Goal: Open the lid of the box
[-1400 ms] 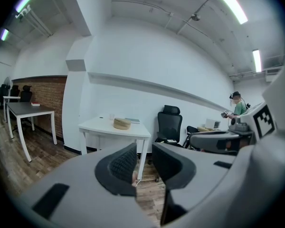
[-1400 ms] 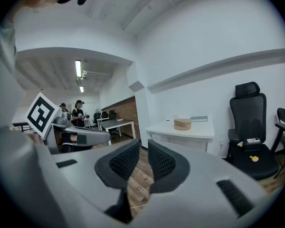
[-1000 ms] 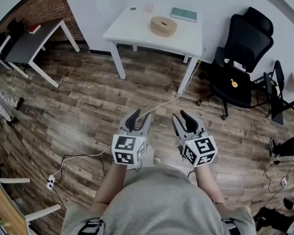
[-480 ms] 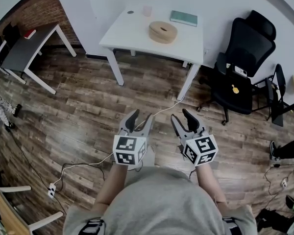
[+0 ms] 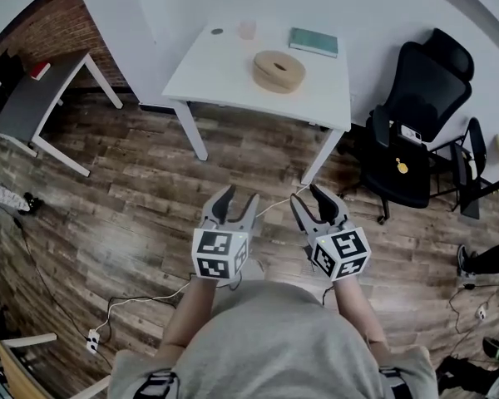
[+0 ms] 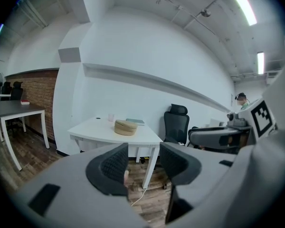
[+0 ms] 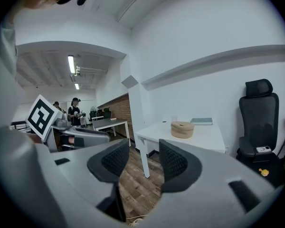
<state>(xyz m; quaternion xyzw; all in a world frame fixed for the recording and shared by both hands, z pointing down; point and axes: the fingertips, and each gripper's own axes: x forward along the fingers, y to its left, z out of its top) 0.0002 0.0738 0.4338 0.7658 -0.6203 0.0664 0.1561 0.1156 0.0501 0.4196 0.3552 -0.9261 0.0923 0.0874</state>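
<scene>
A round light-wood box [image 5: 278,71] with its lid on stands on the white table [image 5: 224,69] across the room; it also shows in the left gripper view as the box [image 6: 126,127] and in the right gripper view as the box [image 7: 182,129]. Both grippers hang side by side in front of my body, over the wooden floor and well short of the table. My left gripper [image 5: 238,202] has its jaws opening, with nothing between them [image 6: 142,163]. My right gripper [image 5: 308,196] stands wide open and empty [image 7: 138,163].
A teal book [image 5: 313,41] and a small cup [image 5: 247,30] share the table with the box. A black office chair [image 5: 412,115] stands to its right, a grey desk [image 5: 33,98] to the left by a brick wall. A white cable [image 5: 150,293] runs along the floor.
The table and box have drawn nearer and lower in the head view. The jaws of both grippers have spread wider; the grippers keep their place in front of my body.
</scene>
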